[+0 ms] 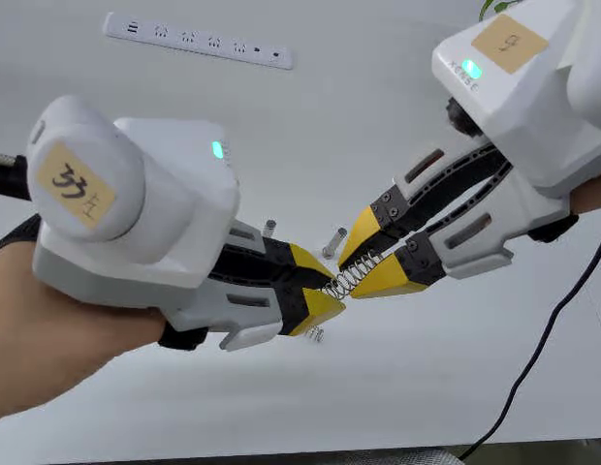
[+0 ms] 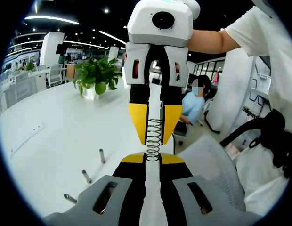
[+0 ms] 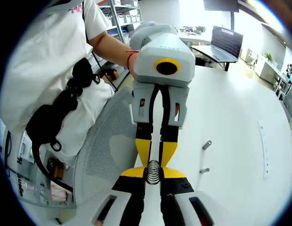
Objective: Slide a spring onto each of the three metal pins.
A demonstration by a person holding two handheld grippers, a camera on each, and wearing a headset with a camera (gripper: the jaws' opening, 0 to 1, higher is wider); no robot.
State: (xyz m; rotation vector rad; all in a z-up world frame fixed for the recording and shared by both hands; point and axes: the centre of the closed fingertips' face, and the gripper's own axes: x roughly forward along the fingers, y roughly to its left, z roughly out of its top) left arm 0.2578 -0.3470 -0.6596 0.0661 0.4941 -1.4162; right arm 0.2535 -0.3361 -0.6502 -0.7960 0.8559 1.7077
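Note:
A small metal spring (image 1: 351, 275) hangs in the air between my two yellow-tipped grippers. The left gripper (image 1: 325, 290) pinches its near end. The right gripper (image 1: 364, 270) is shut along its length from the upper right. In the left gripper view the spring (image 2: 154, 136) rises from my left gripper (image 2: 152, 159) into the right gripper's jaws. In the right gripper view the spring (image 3: 153, 170) shows end-on in my right gripper (image 3: 153, 173). Three short metal pins (image 2: 102, 155) (image 2: 86, 176) (image 2: 70, 198) lie or stand on the white table, and two pins (image 1: 269, 229) (image 1: 334, 240) sit just behind the grippers.
A small metal piece (image 1: 316, 334) lies on the table (image 1: 310, 145) under the left jaws. A white power strip (image 1: 197, 41) lies at the far edge. A black cable (image 1: 543, 339) hangs at the right. A mesh chair (image 3: 103, 141) and a potted plant (image 2: 96, 75) stand around the table.

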